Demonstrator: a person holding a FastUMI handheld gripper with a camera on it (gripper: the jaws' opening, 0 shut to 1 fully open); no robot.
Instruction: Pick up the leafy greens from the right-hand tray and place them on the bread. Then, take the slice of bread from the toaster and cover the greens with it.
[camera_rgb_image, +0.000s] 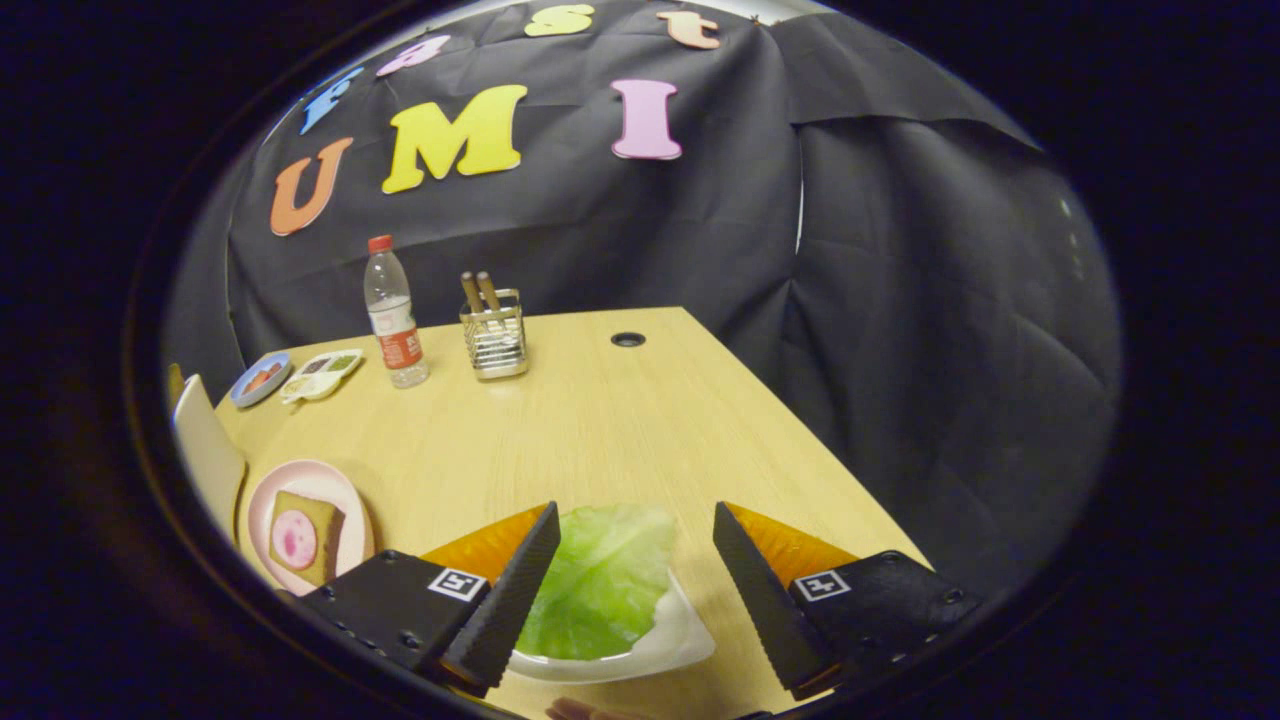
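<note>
Across the pale counter (600, 420), the wide-spread fingers (633, 560) straddle the leafy greens (600, 580) lying lengthwise between them on a white tray (670, 645).

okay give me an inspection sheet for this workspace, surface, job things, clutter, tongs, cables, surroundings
Surface: wooden table with a round hole.
Job's things: leafy greens on a white tray; bread with a pink slice on a pink plate.
Clutter: water bottle, wire holder, two small dishes.
Tongs: open, fingers either side of the greens, not pressing.
Cables: nothing seen.
Surroundings: black cloth wall.
</note>
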